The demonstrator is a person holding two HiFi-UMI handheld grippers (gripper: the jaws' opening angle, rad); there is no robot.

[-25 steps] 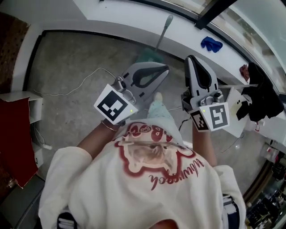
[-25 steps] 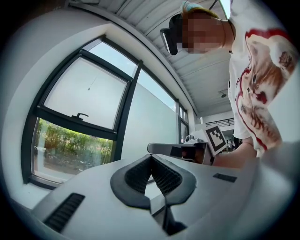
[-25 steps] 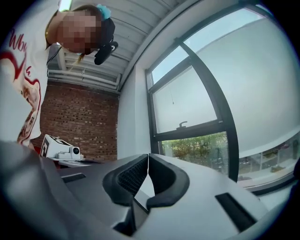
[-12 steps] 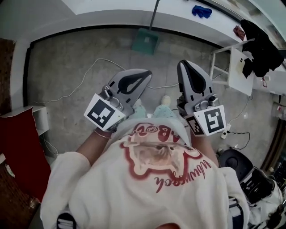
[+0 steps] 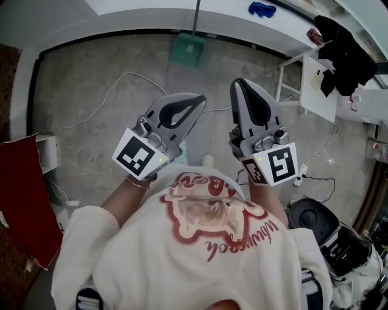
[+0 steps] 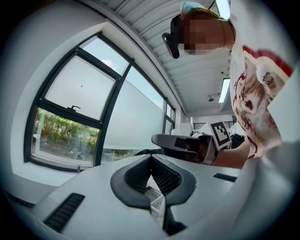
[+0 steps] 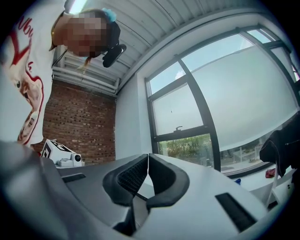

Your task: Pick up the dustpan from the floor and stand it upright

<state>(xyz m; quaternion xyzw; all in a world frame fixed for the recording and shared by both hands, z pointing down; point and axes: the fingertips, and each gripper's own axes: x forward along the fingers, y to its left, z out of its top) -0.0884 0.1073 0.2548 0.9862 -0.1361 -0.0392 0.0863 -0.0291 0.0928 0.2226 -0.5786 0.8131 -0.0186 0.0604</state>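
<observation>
Two grippers are held level, side by side, just past a white shirt (image 5: 182, 254) with a red print. The left gripper (image 5: 199, 99) has its jaws pressed together with nothing between them, as the left gripper view shows. The right gripper (image 5: 238, 84) is likewise clenched and empty, its pads meeting at the tip. Both hang above a grey concrete floor (image 5: 79, 79), where a white cable (image 5: 109, 92) loops across to the left. Farther on, well apart from either gripper, the green dustpan (image 5: 187, 49) sits on the floor against the base of a white ledge (image 5: 139, 21), its thin handle running away over it. Blue gloves (image 5: 262, 9) lie on that ledge to the right.
</observation>
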